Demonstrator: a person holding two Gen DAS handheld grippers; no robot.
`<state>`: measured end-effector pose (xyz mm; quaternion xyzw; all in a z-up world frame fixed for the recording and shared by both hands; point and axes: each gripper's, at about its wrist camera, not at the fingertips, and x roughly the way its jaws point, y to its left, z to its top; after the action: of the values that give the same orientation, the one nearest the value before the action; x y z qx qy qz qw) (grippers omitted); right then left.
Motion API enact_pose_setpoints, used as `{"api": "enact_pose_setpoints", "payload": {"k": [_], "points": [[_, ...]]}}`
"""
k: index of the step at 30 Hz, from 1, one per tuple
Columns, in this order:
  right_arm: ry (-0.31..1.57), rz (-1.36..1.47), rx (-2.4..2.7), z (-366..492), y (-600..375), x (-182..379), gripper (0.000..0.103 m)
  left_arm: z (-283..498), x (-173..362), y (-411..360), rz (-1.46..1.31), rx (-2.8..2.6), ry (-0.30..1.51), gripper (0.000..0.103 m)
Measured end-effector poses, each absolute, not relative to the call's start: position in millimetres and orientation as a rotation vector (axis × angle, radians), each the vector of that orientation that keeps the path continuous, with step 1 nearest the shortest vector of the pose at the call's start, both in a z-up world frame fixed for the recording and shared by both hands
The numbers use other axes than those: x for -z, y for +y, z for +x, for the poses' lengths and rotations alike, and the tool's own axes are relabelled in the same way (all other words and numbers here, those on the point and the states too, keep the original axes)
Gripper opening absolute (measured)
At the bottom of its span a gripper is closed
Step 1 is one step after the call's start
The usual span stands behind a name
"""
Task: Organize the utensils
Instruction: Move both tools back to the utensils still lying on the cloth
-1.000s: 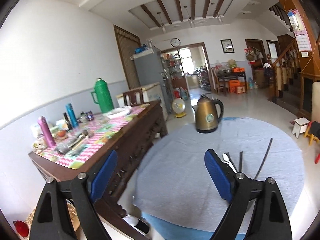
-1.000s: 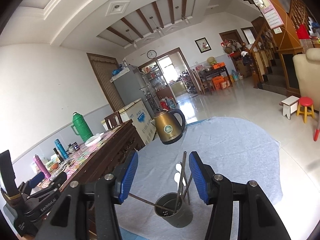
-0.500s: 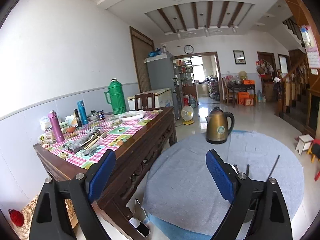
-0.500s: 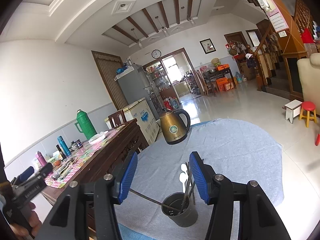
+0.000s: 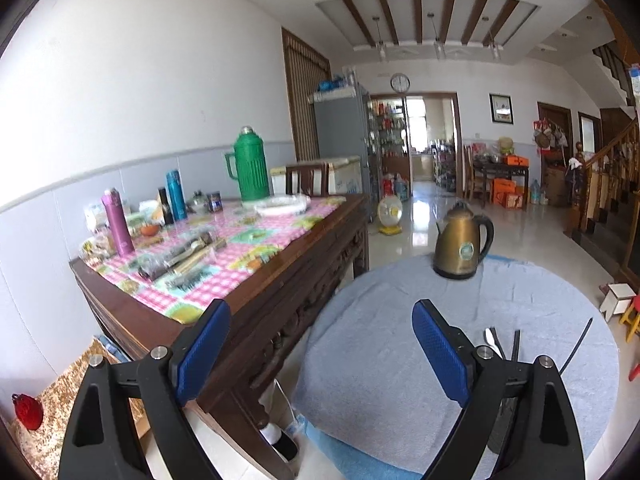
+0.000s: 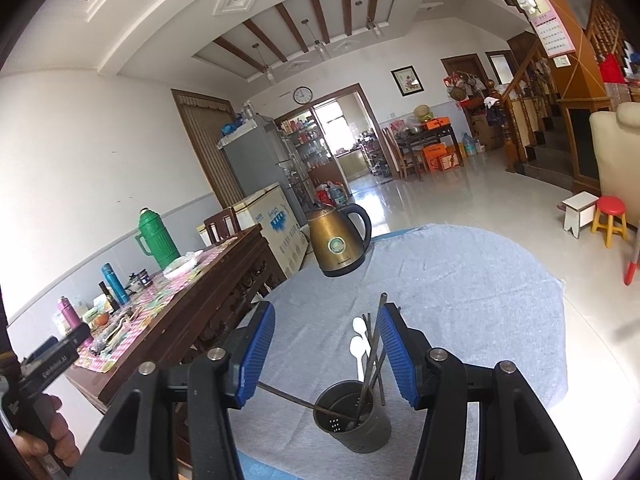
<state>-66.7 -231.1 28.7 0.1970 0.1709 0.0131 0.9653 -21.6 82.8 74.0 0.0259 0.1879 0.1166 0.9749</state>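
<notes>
Both grippers gape empty over a grey-clothed round table (image 6: pixel 460 280); tiled floor (image 6: pixel 460 192) beyond.

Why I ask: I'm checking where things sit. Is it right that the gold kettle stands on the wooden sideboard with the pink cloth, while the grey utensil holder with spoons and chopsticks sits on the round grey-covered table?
Not quite. The gold kettle stands on the round grey-covered table, not on the sideboard. The right wrist view shows it at the table's far edge, beyond the utensil holder, which does hold spoons and chopsticks.
</notes>
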Motion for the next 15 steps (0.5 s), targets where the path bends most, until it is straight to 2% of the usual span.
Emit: {"api": "enact_pose_setpoints", "payload": {"k": [15], "points": [[0.43, 0.481, 0.139, -13.4, -279.8, 9.4, 0.057, 63.9, -1.3, 77.2, 0.073, -0.215, 0.597, 0.092]]}}
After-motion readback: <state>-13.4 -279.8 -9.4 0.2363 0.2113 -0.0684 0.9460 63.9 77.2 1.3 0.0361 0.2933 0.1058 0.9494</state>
